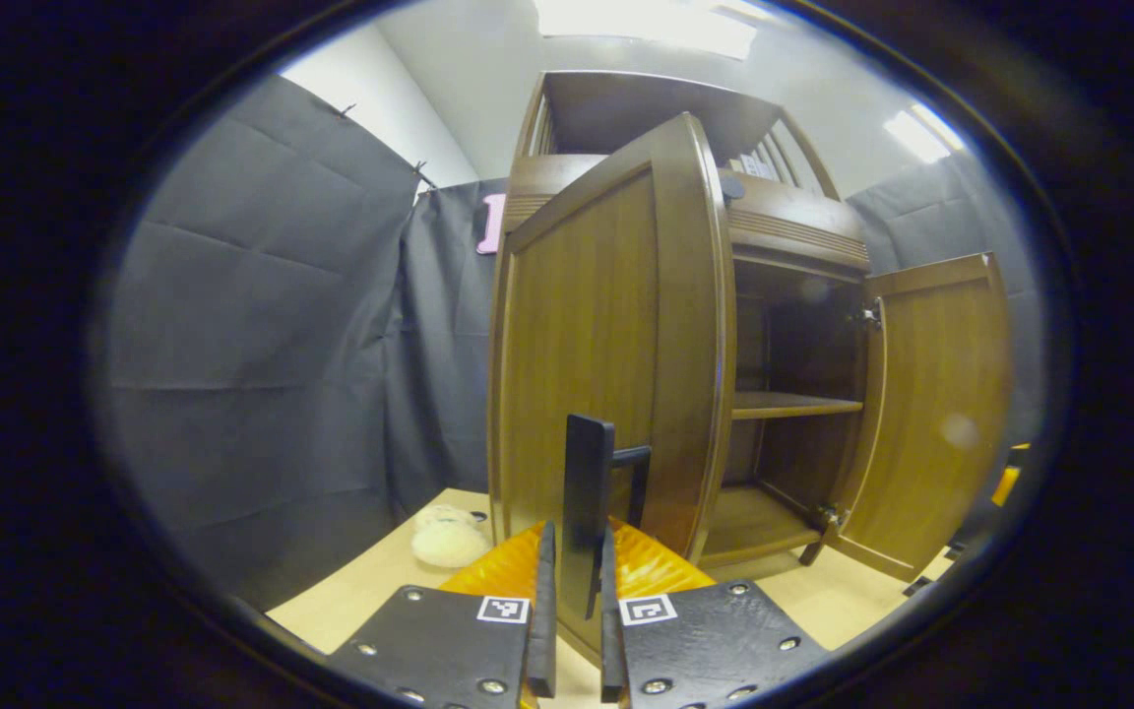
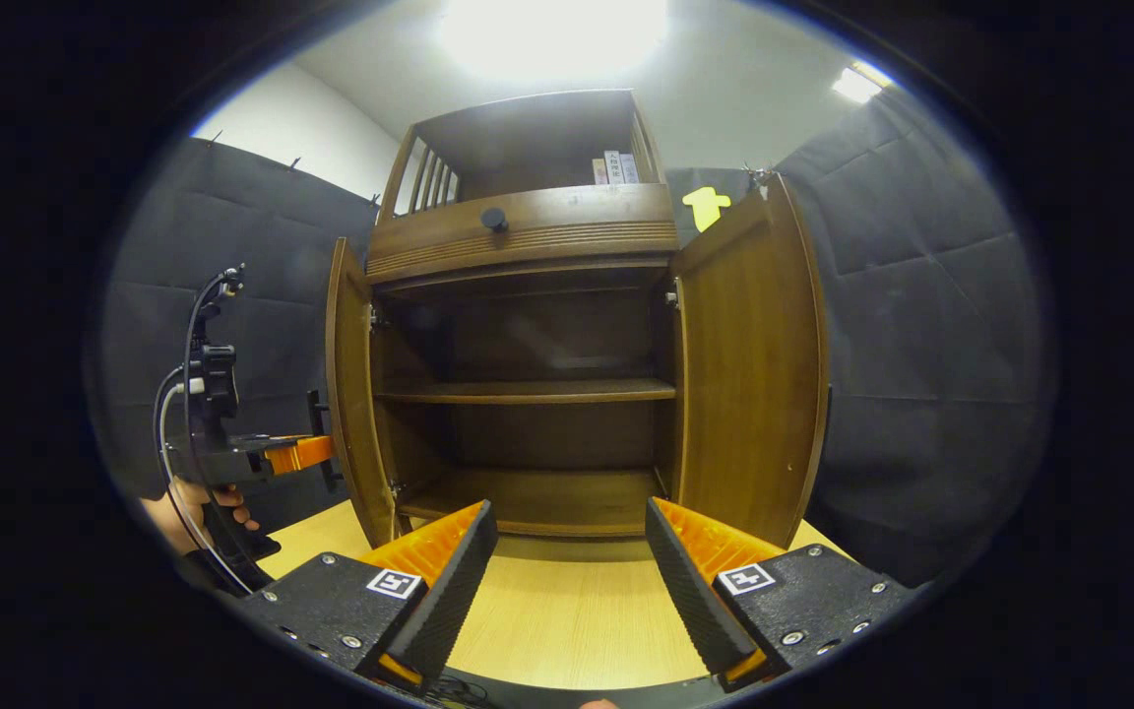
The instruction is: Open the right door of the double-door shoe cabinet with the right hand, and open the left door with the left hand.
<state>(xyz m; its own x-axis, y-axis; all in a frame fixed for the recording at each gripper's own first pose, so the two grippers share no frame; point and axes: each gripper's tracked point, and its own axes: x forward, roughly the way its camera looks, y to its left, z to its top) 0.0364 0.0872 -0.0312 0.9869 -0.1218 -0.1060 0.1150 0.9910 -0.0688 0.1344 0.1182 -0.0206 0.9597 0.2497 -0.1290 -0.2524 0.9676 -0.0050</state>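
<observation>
A: Left gripper (image 1: 574, 630) first: fingers narrow, clamped on the left door's handle (image 1: 588, 502), a dark upright bar just off the door's free edge.

B: Door itself?

A: Left door (image 1: 616, 345) swung well out from the cabinet (image 1: 793, 231), nearly square to its front. Right door (image 1: 931, 404) beyond, also wide open, hinged at the cabinet's far side.

B: So, best handling of the last stretch?

A: Probably little left to swing. Keep the grip square on the handle, follow the arc around the hinge, no pulling straight back, no twisting the bar. Ease off once the hinge stiffens, then spread the fingers and back straight away from the handle.

B: Right gripper (image 2: 570, 581)?

A: Fingers wide, holding nothing, low in front of the cabinet, apart from both doors. Better kept there, clear of the right door. Shelves (image 2: 528, 391) bare inside, books (image 2: 612, 167) up top.
</observation>
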